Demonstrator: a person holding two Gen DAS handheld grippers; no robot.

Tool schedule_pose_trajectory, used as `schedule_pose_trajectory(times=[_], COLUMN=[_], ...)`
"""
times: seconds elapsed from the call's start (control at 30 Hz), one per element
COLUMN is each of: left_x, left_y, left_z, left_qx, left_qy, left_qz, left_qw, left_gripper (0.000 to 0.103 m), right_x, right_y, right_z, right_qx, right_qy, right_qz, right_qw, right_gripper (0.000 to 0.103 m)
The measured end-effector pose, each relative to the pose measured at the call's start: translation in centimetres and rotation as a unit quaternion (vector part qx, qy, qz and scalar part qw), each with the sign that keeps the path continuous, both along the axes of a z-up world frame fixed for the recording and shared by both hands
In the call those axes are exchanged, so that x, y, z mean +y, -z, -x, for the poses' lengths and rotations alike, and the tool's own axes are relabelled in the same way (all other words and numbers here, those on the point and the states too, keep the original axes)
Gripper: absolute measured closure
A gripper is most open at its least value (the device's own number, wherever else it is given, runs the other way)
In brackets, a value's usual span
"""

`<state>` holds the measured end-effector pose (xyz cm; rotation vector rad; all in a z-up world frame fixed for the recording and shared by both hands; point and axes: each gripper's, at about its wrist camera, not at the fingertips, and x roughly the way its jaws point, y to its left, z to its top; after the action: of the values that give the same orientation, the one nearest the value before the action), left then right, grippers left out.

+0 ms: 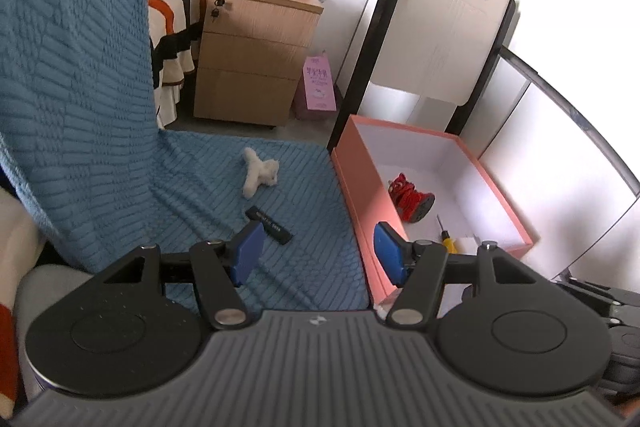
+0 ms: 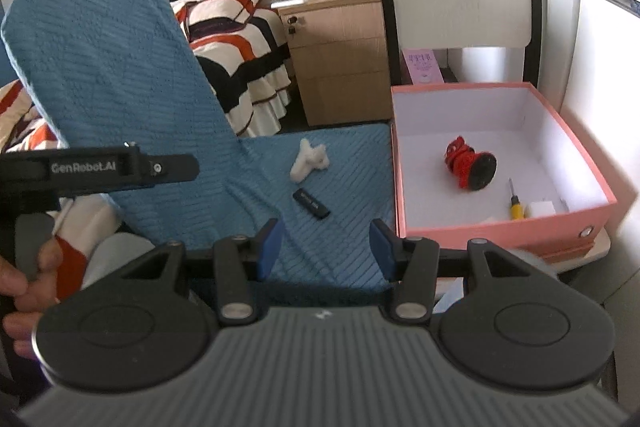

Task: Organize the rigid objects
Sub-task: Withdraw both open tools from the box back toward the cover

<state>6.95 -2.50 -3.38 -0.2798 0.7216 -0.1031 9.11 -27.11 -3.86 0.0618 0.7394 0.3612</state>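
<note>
A small black bar (image 1: 269, 225) (image 2: 311, 203) and a white fluffy clip (image 1: 259, 172) (image 2: 309, 160) lie on the blue chair seat (image 1: 248, 267) (image 2: 348, 163). A pink box (image 1: 360, 187) (image 2: 504, 231) stands to the right of the seat; inside lie a red toy (image 1: 411, 198) (image 2: 470, 164), a yellow-handled screwdriver (image 1: 447, 238) (image 2: 515, 202) and a white block (image 2: 542, 207). My left gripper (image 1: 320, 251) is open and empty, just short of the black bar. My right gripper (image 2: 326, 247) is open and empty above the seat's front.
The chair's blue backrest (image 1: 76, 67) (image 2: 108, 75) rises at left. A wooden drawer cabinet (image 1: 256, 55) (image 2: 340, 55), a striped bed (image 1: 172, 27) (image 2: 240, 47) and a pink carton (image 1: 318, 83) stand behind. The left gripper's body (image 2: 100, 167) shows at left in the right wrist view.
</note>
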Motion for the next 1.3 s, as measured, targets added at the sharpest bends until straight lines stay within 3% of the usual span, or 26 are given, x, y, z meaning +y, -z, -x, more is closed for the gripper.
schedule_pose_trajectory(times=[0.07, 0.33, 0.73, 1.07, 1.3], left_x=[0.1, 1.2, 1.8, 2.1, 3.4], left_y=[0.3, 1.5, 2.7, 7.3, 12.2], left_z=[0.2, 0.3, -4.6, -10.1, -13.5], left_qx=[0.012, 0.027, 0.019, 0.033, 0.041], left_qy=[-0.002, 0.004, 0.000, -0.002, -0.018], left_qz=[-0.014, 0.003, 0.000, -0.010, -0.015], left_qw=[0.9998, 0.9996, 0.9998, 0.9994, 0.9989], left_gripper=[0.036, 0.036, 0.036, 0.036, 0.036], right_x=[0.3, 1.8, 2.8, 4.1, 5.4], right_y=[0.5, 1.4, 3.0, 6.4, 9.7], right_z=[0.3, 0.5, -1.5, -5.8, -9.1], right_qx=[0.007, 0.013, -0.005, -0.005, 0.009], right_qy=[0.002, -0.003, -0.011, -0.036, -0.065], right_qz=[0.000, -0.001, 0.020, 0.021, 0.023], right_qw=[1.000, 1.000, 1.000, 0.999, 0.998], right_gripper=[0.051, 0.051, 0.051, 0.051, 0.051])
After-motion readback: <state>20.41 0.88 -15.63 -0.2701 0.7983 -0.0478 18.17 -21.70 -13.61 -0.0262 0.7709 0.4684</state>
